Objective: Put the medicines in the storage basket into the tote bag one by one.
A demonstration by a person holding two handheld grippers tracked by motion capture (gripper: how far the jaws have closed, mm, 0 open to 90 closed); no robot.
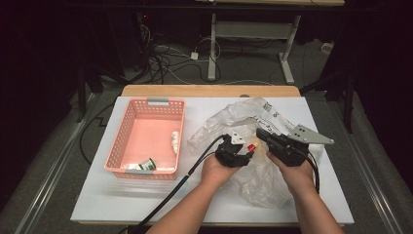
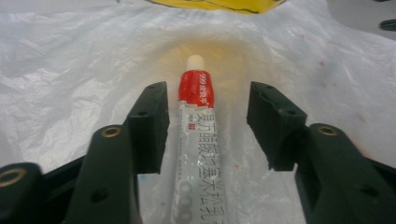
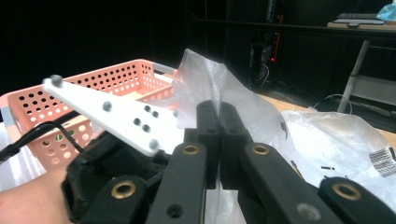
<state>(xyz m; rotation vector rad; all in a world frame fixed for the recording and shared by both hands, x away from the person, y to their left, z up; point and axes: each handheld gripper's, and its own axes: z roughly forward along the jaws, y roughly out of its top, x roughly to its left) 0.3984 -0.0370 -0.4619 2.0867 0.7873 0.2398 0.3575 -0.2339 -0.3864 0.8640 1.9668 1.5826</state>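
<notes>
White table (image 1: 97, 195), left claw (image 2: 208, 121) parted around tube (image 2: 196, 140), right claw (image 3: 218, 140) pinching plastic bag (image 3: 205, 79).

I see my left gripper (image 1: 242, 155) just right of the pink perforated plastic basket (image 1: 127, 141), a small red-capped tube (image 1: 252, 147) at its fingers. My right gripper (image 1: 278, 145) sits farther right of the basket, over the crumpled clear plastic bag (image 1: 243, 117) on the white surface (image 1: 97, 195). Two small tubes (image 1: 174, 141) lie inside the basket.
</notes>
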